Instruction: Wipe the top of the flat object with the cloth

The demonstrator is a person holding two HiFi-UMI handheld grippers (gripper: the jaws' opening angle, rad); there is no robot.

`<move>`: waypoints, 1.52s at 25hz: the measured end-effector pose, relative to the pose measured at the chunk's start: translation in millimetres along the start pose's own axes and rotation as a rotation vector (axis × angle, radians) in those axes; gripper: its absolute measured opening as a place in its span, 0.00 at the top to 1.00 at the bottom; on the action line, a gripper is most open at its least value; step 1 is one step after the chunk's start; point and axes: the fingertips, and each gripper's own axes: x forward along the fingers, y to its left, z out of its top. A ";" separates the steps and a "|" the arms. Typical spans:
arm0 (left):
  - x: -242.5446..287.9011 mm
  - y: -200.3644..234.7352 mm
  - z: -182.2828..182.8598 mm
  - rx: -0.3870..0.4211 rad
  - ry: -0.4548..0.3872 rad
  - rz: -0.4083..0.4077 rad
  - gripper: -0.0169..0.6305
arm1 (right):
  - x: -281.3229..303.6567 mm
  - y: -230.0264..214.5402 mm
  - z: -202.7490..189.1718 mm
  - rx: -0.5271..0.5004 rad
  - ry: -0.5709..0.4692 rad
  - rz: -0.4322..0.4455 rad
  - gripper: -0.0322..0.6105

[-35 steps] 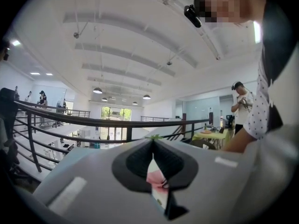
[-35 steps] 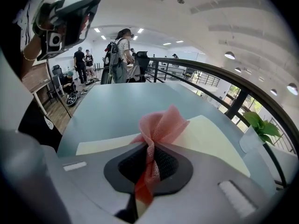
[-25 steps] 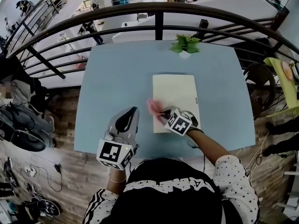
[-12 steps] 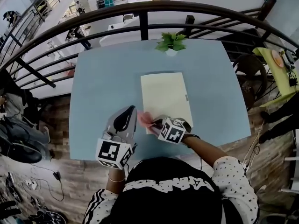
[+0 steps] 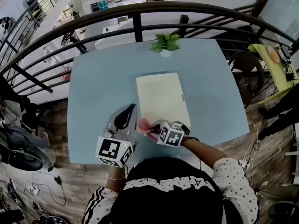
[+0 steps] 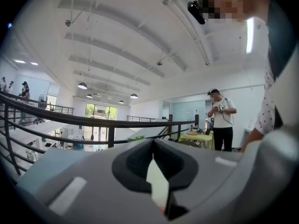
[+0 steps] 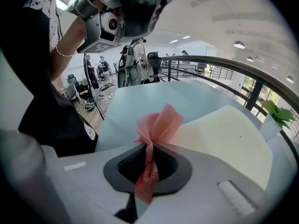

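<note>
A flat cream board lies on the light blue table, also seen as the cream board in the right gripper view. My right gripper is shut on a pink cloth, bunched just off the board's near left corner; the pink cloth is pinched between the jaws. My left gripper hovers beside it to the left, jaws together with nothing held. In the left gripper view the left gripper points upward toward the railing.
A small potted plant stands at the table's far edge. A black metal railing curves behind the table. A person stands in the distance. A yellow-green side table is at the right.
The right gripper with the pink cloth has slid toward me and left, off the board's near left corner. The left gripper stays in place.
</note>
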 end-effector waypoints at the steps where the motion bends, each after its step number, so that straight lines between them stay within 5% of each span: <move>1: -0.2 0.6 -0.4 0.001 0.000 0.004 0.97 | 0.3 0.8 -0.6 -0.002 -0.002 0.006 0.92; 8: -8.0 9.9 -0.8 0.005 0.004 0.046 0.97 | -7.7 -3.1 5.9 -0.017 -0.061 0.063 0.92; 12: -12.8 16.0 -0.6 0.009 0.005 0.072 0.97 | -18.7 -27.8 20.5 -0.103 -0.101 -0.018 0.92; 19: -21.9 31.3 -5.7 0.019 0.025 0.150 0.97 | -40.0 -115.9 23.7 0.023 -0.157 -0.192 0.92; 30: -51.0 56.2 -12.8 0.010 0.043 0.281 0.97 | -44.0 -235.5 22.8 0.037 -0.103 -0.393 0.92; 38: -74.8 73.7 -11.1 0.005 0.067 0.356 0.97 | -20.9 -285.9 13.9 0.015 0.044 -0.464 0.92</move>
